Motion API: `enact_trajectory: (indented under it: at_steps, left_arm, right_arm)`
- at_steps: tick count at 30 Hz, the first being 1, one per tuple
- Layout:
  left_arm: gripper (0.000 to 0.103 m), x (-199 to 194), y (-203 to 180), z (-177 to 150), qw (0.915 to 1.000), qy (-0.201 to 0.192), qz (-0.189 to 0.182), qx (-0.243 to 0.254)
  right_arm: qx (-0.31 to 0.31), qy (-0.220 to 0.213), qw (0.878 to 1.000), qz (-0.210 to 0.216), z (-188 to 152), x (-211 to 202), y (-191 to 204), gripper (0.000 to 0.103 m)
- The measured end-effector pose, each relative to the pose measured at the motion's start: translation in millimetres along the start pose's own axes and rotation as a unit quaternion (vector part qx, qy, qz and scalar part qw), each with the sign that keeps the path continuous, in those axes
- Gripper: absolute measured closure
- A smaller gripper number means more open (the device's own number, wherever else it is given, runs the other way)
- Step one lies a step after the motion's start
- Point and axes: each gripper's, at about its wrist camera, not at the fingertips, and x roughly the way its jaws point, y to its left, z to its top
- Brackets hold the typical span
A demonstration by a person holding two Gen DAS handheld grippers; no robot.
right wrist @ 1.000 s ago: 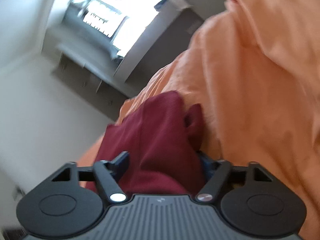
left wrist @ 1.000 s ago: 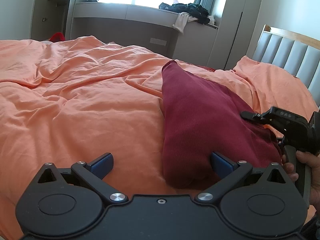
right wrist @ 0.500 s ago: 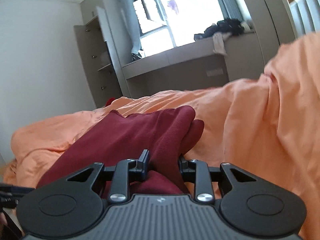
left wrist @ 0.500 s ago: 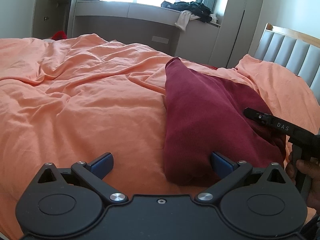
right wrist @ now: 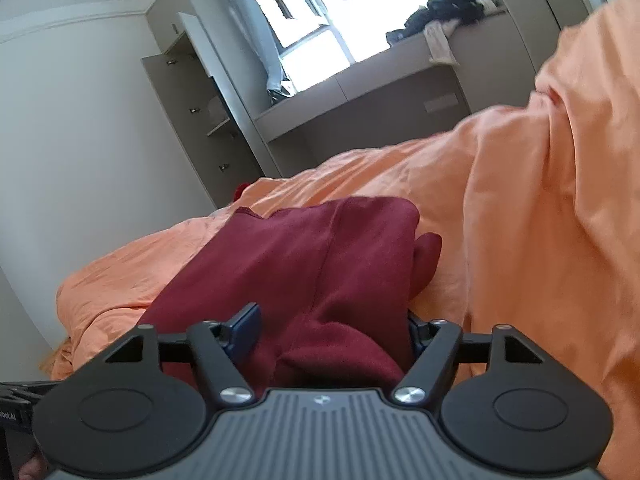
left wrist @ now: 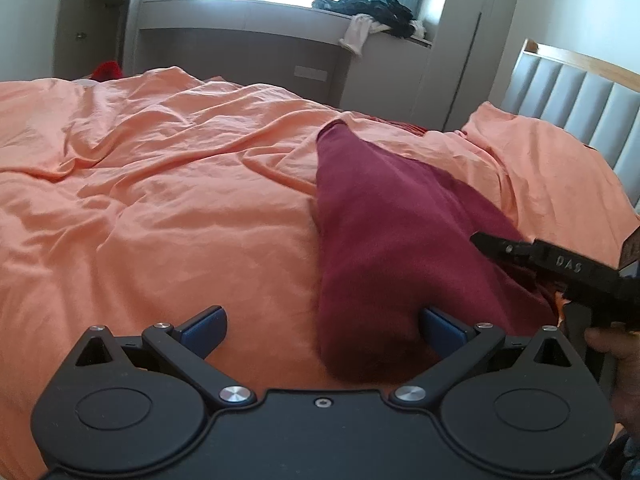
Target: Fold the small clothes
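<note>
The right gripper (right wrist: 332, 330), jaws just opened wide, straddles the maroon garment (right wrist: 320, 264), seemingly unpinched; the left gripper (left wrist: 322, 330) gapes too.

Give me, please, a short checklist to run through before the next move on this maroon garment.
1. Left gripper open: ok, jaws wide, gripping nothing.
2. Maroon garment within the left jaws: ok, its near end sits by one finger.
3. Right gripper released: ok, jaws have just been opening; cloth lies loose between them.
4. Garment flat on the orange sheet: not ok, bunched.
5. Edges aligned: cannot tell.
</note>
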Motion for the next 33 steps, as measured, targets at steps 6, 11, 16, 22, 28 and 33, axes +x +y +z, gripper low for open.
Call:
enact_trajectory:
  at_steps: [6, 11, 16, 22, 28, 33]
  left_arm:
    - [0.000, 9.1, -2.7, 18.8, 0.9995, 0.017, -0.026, 0.002]
    - [0.000, -2.7, -3.6, 28.4, 0.9995, 0.000, -0.032, 0.001]
    - [0.000, -4.9, -5.5, 35.9, 0.9995, -0.005, -0.031, 0.006]
    - [0.000, 6.9, -11.5, 40.6, 0.9995, -0.001, -0.026, 0.015]
    - [0.000, 27.9, -10.7, 38.7, 0.9992, 0.017, -0.033, 0.019]
    - [0.000, 43.6, -3.1, 40.3, 0.9961, 0.045, -0.073, -0.017]
  right_arm:
    - [0.074, 0.017, 0.997, 0.018, -5.0, 6.0, -18.3, 0.022]
    - [0.084, 0.013, 0.996, 0.019, -6.6, 4.8, -19.9, 0.016]
    - [0.073, 0.011, 0.997, 0.014, -8.6, 5.2, -16.4, 0.011]
    - [0.062, 0.012, 0.998, 0.008, -8.0, 8.8, -12.0, 0.004]
    - [0.077, 0.012, 0.997, 0.017, -7.6, 9.2, -17.2, 0.001]
    - [0.105, 0.008, 0.994, 0.025, -5.9, 9.5, -25.1, 0.001]
